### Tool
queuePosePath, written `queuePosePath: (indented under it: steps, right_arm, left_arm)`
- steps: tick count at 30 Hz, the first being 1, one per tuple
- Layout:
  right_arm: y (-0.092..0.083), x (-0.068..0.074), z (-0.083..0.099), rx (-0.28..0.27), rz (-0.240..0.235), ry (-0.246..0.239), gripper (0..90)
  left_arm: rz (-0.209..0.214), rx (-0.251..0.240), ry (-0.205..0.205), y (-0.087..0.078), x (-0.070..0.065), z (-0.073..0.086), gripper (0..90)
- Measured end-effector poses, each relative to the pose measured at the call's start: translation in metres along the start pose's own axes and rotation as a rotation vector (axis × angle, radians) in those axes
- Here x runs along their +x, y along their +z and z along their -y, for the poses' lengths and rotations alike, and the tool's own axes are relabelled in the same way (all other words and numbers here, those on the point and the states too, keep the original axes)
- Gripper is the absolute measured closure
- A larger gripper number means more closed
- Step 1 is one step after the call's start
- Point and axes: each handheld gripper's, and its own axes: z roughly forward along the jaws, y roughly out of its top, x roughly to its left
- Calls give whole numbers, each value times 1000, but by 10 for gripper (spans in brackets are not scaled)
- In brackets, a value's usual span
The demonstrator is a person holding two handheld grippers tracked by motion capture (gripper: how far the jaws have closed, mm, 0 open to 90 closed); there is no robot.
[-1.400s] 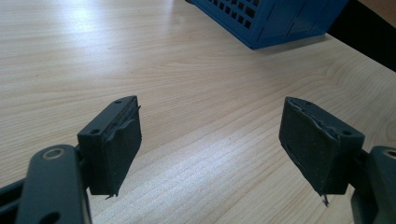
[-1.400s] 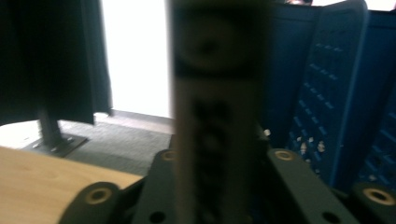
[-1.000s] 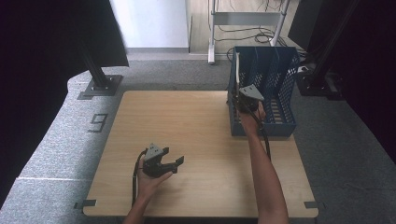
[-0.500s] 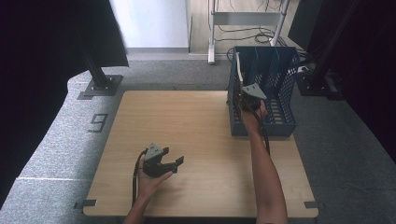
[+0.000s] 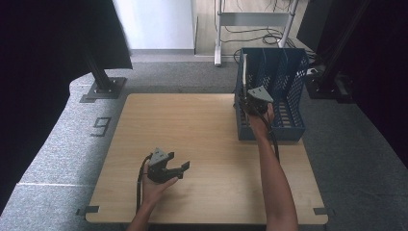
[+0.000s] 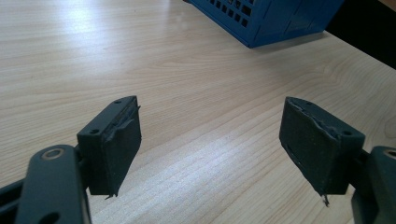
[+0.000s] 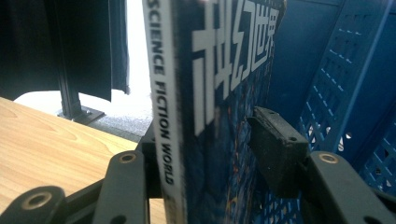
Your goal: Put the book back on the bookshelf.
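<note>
A magazine [image 7: 210, 93] with a white spine reading "Science Fiction World" stands upright at the left end of the blue basket [image 5: 288, 86]; its spine [image 5: 245, 72] rises above the rim. My right gripper [image 7: 212, 154] straddles its lower part. Its jaws have just been opening, the magazine is still between them, and the right pad [image 7: 275, 149] stands just off the cover. In the high view my right gripper [image 5: 248, 98] is at the basket's near left corner. My left gripper [image 5: 180, 171] rests low over the wooden table [image 5: 192, 125], open and holding nothing [image 6: 210, 140].
The blue basket [image 6: 261, 18] sits on the table's far right corner, its slotted walls [image 7: 336, 70] close around the magazine. A black stand foot [image 5: 101, 89] and a metal frame with cables [image 5: 255, 29] stand on the grey floor beyond the table.
</note>
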Motion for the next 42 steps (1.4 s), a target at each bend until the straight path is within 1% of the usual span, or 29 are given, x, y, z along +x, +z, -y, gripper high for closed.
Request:
queuePosePath:
  steps: [4, 12, 16, 21, 24, 28, 30, 33, 36, 38, 41, 42]
  right_arm:
    - [-5, 0, -2, -2, -3, 9, 468]
    - [-16, 0, -7, 5, -31, 25, 434]
    - [-24, 4, -5, 10, -60, 17, 430]
    - [-34, 4, -4, 32, -80, 49, 421]
    - [-41, 2, -4, 30, -86, 59, 425]
    - [-50, -2, -1, 32, -98, 76, 427]
    - [-53, -4, 1, 42, -105, 86, 426]
    - [-60, -5, 5, 34, -121, 98, 434]
    - [-65, -5, 9, 49, -143, 103, 433]
    - [-70, -5, 12, 39, -155, 109, 438]
    - [-78, -4, 17, 56, -178, 115, 435]
    - [-81, -3, 18, 51, -182, 113, 439]
  left_arm:
    - [2, 0, 2, 0, -1, 0, 208]
    - [1, -2, 8, -1, -2, -1, 205]
    - [-3, -9, 2, -3, 0, -2, 204]
    - [-5, -10, 0, -4, 2, -2, 204]
    - [-12, -6, 0, -4, 3, -1, 204]
    - [-14, -3, -1, -4, 3, -1, 204]
    - [-14, -3, -1, -4, 3, -1, 203]
    - [-16, -2, -1, -4, 4, -1, 204]
    - [-18, -1, -5, -4, 4, -1, 204]
    - [-18, -1, -5, -4, 5, 0, 204]
    - [-20, 2, -6, -3, 6, 0, 204]
    - [-21, 4, -7, -3, 6, 0, 204]
